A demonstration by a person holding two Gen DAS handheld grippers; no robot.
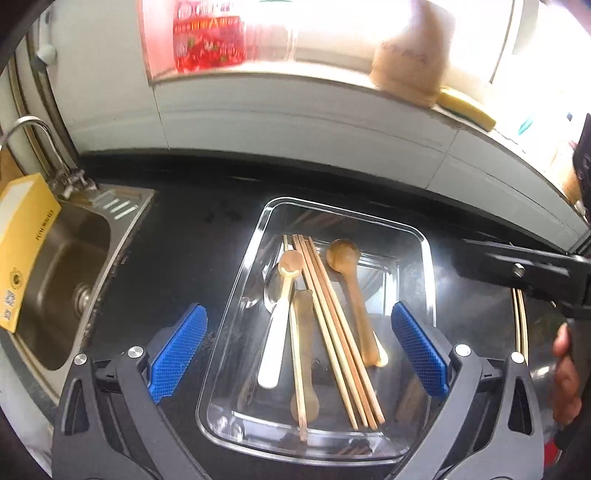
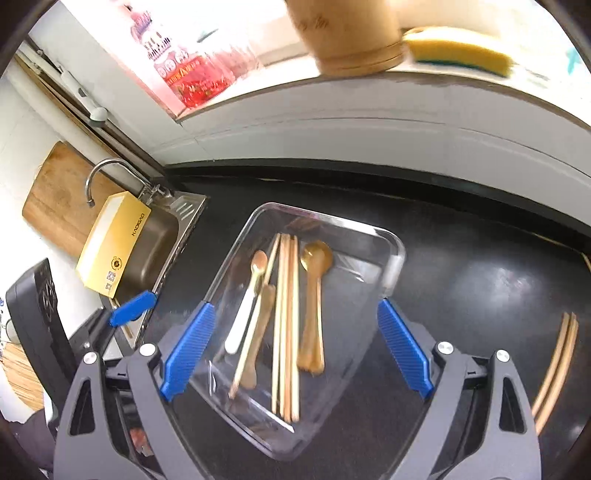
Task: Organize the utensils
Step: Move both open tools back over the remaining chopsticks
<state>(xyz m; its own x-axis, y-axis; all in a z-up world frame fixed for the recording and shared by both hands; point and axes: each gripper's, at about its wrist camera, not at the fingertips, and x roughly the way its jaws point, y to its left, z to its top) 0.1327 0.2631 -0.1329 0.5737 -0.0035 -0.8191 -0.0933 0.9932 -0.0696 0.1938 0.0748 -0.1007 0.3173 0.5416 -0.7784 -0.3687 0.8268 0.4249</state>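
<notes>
A clear glass dish (image 1: 236, 295) (image 2: 391, 243) sits on the black counter. In it lie several wooden chopsticks (image 1: 332, 325) (image 2: 286, 325), a wooden spoon (image 1: 354, 295) (image 2: 314, 306), a white-handled spoon (image 1: 280, 317) (image 2: 243, 317) and a flat wooden utensil (image 1: 304, 343) (image 2: 258, 332). My left gripper (image 1: 295, 343) hangs open above the dish, blue pads wide apart, nothing between them. My right gripper (image 2: 295, 343) is also open and empty over the dish. The right gripper's black body (image 1: 524, 269) shows at the right of the left wrist view, a hand (image 1: 565, 373) on it.
A steel sink (image 1: 62, 273) (image 2: 155, 243) with a tap (image 1: 44, 147) (image 2: 110, 173) lies left; a yellow box (image 1: 22, 251) (image 2: 114, 243) leans in it. More chopsticks (image 2: 554, 365) (image 1: 519, 321) lie on the counter at right. A wooden canister (image 1: 410, 62) (image 2: 351, 33) and sponge (image 2: 458, 48) stand on the sill.
</notes>
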